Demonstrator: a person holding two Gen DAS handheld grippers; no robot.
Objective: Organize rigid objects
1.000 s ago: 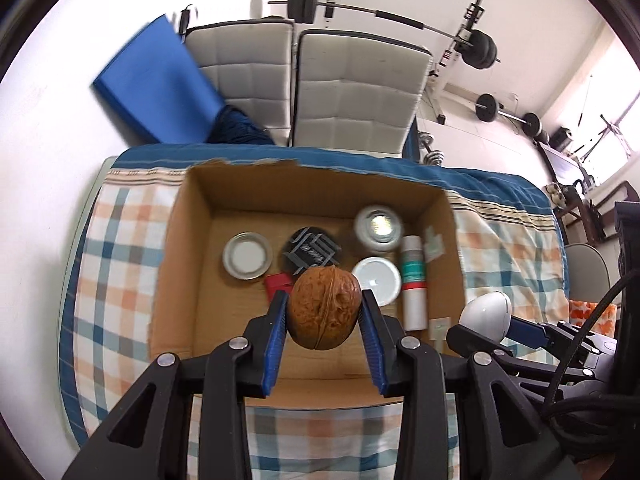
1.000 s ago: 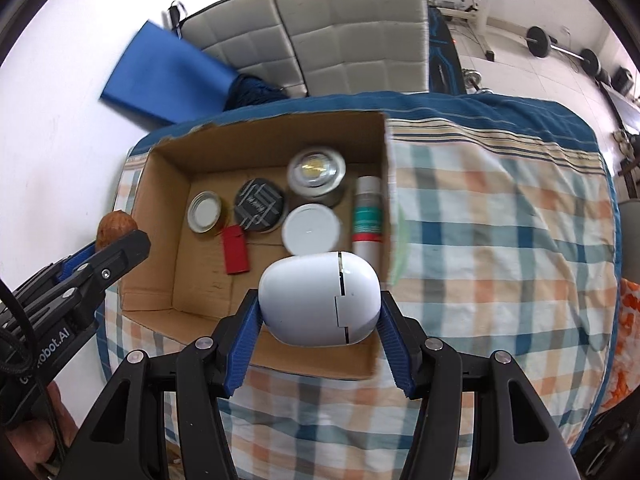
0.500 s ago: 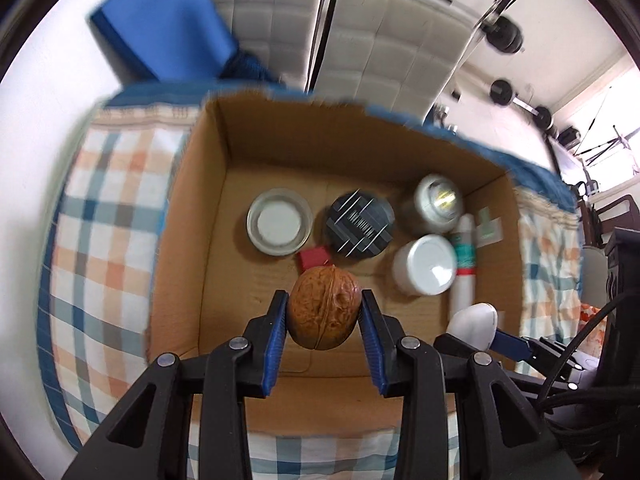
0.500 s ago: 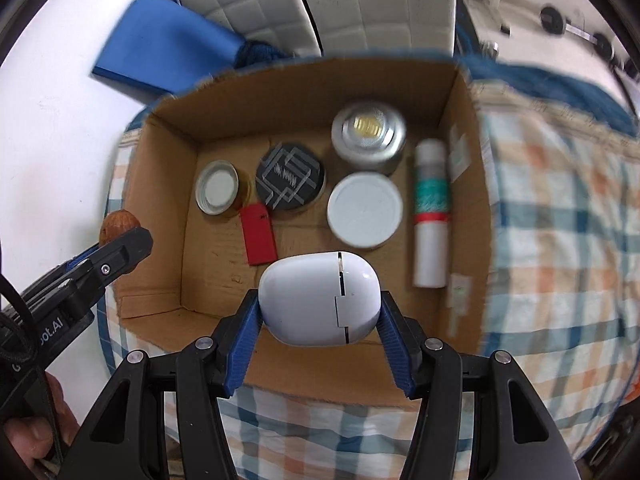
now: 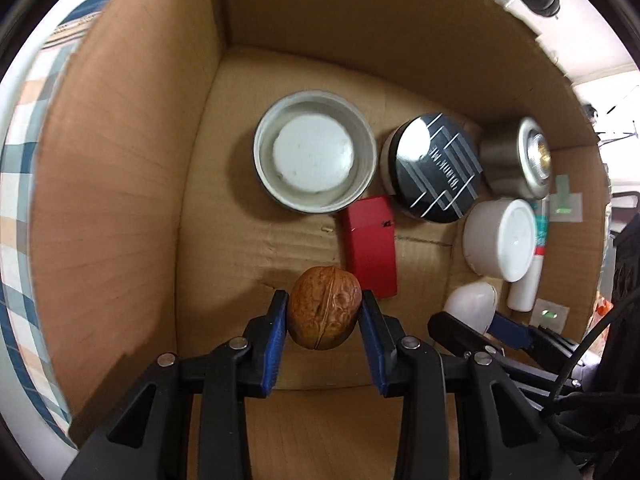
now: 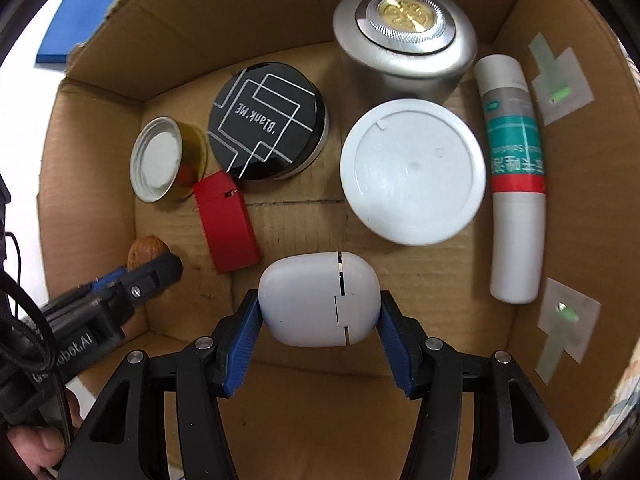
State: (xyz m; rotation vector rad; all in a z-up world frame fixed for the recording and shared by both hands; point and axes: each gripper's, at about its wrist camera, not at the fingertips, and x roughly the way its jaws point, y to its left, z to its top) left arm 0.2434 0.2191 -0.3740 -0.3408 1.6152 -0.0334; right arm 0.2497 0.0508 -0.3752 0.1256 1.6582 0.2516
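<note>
I count two grippers, each with one thing in it, and six things lying in one cardboard box (image 6: 100, 92).

My left gripper (image 5: 324, 320) has its blue pads pressed against a walnut (image 5: 325, 312), the jaws nearly closed on it. My right gripper (image 6: 320, 312) is clamped at a middling width on a white pod-shaped case (image 6: 316, 300).

A second ago both grippers were above the box, with chairs, weights and the checked cloth in sight; now both have dropped inside it, pointing steeply down, and the cardboard walls fill nearly the whole of each view. The grips on the walnut and the case are unchanged.

On the box floor, ahead of the left jaws, lies a red flat case (image 5: 372, 248), just beyond the walnut. Beyond that stand a small jar with a silver lid (image 5: 316, 152) and a black round tin with white lines (image 5: 436, 168). Ahead of the right jaws stands a white round tub (image 6: 412, 172), with a silver canister with a gold centre (image 6: 404, 36) beyond it. To the right of those jaws a white tube with a teal and red band (image 6: 514, 184) lies along the wall.
</note>
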